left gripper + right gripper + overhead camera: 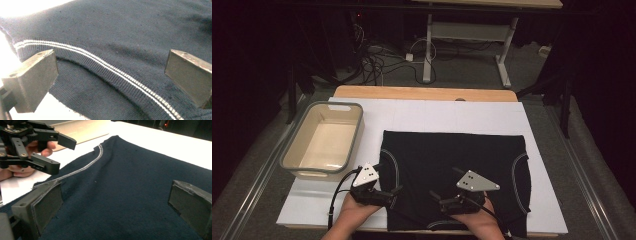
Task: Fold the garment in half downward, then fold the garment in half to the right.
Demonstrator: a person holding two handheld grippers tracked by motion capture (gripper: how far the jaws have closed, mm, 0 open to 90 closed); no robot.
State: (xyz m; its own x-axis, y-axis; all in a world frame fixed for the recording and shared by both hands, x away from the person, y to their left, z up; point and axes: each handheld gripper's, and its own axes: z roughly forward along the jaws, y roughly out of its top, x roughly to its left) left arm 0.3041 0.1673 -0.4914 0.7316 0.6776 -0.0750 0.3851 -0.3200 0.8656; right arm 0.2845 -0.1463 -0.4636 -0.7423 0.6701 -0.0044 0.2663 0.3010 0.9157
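A dark garment (454, 175) with white-striped trim is spread flat on the white table cover (437, 112), right of a grey tub (323, 140). The left gripper (394, 196) and right gripper (435, 199) are held over its near edge, jaws apart, nothing clamped.

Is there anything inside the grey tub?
No, the high view shows the grey tub with only its bare pale bottom.

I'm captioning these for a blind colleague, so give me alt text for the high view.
A dark sleeveless top with white piping lies flat on a white table. A person's left tool and right tool hover open at its near edge. A grey bin sits left.
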